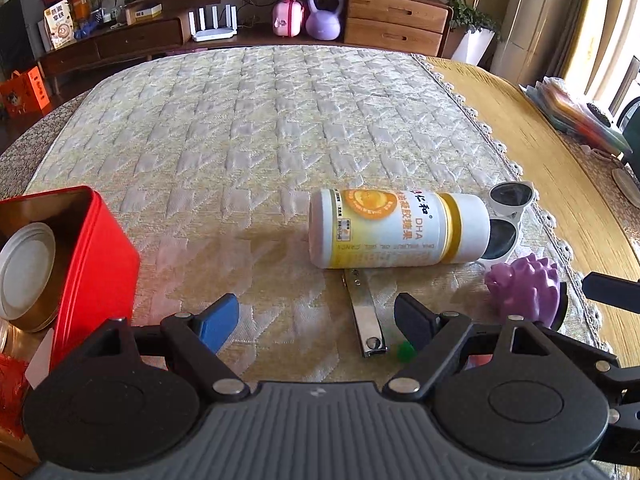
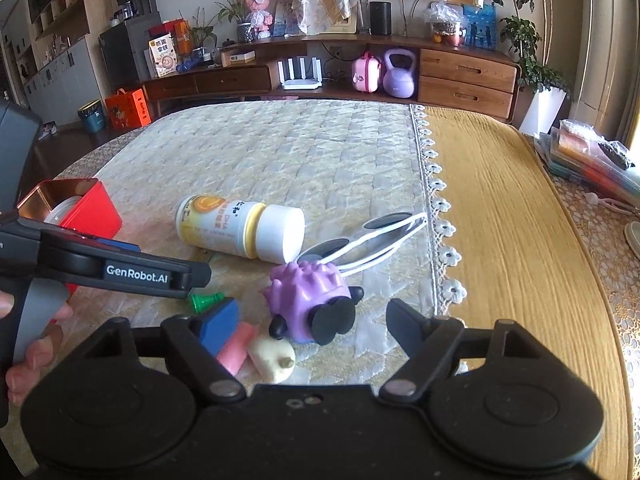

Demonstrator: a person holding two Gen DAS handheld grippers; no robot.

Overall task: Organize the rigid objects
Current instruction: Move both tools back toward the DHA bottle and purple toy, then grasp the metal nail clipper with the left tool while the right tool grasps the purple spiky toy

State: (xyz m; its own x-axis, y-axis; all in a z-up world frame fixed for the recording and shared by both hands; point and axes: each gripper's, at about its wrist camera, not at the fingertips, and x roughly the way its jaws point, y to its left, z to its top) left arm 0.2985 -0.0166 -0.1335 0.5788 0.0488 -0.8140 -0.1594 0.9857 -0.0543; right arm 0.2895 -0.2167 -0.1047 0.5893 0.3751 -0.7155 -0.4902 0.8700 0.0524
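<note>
Left wrist view: left claw point(image 1: 316, 320) gapes empty near the bottle point(image 1: 398, 229); right claw point(image 2: 312, 322) likewise.

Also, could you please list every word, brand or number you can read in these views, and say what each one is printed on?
"GenRobot.AI": on the side of the left gripper, seen from the right wrist.
"DHA": on the white bottle lying on its side; its Chinese characters and small print are too blurred to read.
Boxes on the back shelf: print too small to read.
</note>
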